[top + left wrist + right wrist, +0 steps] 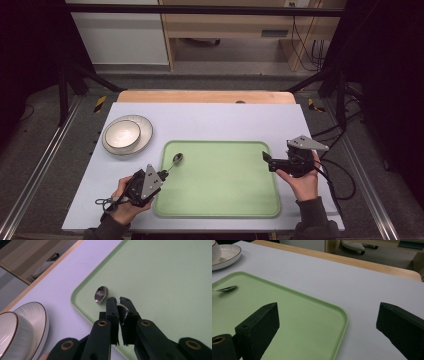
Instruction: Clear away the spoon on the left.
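A metal spoon has its bowl over the far left corner of the green tray. My left gripper is shut on its handle at the tray's left rim. In the left gripper view the jaws pinch the handle, and the spoon bowl sticks out just beyond them over the tray. My right gripper hovers at the tray's right edge, open with nothing in it. In its own view the right gripper stands wide apart over the tray's rim, with the spoon far off to the left.
A cream bowl sits on a plate at the table's far left, beyond my left hand. The plate lies close to the left jaw. The white mat covers the table; its wooden far edge shows behind.
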`<act>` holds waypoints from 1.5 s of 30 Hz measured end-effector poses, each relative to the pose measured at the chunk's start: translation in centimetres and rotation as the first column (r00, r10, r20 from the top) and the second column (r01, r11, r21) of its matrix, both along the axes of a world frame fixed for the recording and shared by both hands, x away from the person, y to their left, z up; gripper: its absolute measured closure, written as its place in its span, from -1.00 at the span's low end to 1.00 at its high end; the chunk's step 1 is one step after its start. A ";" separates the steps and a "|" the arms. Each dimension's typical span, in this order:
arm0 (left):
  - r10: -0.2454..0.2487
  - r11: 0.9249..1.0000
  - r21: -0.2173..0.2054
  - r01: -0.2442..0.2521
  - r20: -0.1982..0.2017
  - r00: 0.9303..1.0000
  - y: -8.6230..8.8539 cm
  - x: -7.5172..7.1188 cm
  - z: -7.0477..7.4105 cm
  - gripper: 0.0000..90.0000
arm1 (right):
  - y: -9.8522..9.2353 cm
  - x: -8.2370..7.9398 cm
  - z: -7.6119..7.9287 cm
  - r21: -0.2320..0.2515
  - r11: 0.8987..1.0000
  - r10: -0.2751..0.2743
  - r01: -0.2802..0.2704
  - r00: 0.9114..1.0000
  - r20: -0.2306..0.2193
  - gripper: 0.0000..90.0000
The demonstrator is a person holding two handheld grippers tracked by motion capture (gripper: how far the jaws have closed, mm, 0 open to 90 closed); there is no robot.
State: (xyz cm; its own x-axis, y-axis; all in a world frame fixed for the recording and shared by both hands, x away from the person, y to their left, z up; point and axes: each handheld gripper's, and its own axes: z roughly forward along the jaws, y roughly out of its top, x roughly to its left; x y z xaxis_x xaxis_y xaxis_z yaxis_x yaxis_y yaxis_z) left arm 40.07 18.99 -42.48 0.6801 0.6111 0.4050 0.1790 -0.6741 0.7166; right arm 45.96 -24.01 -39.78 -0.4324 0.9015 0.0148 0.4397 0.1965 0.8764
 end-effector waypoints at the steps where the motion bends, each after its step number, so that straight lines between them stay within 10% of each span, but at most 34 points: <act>1: 0.000 1.000 0.004 0.000 0.002 1.000 -0.1 0.0 0.0 0.91 | 0.0 0.0 0.0 -0.002 1.000 0.000 0.000 1.000 0.000 -0.89; 45: -0.079 0.992 0.093 0.082 -0.036 0.996 -1.1 -0.2 -0.8 0.68 | 0.0 0.0 0.0 -0.003 1.000 0.004 -0.004 1.000 0.000 -0.89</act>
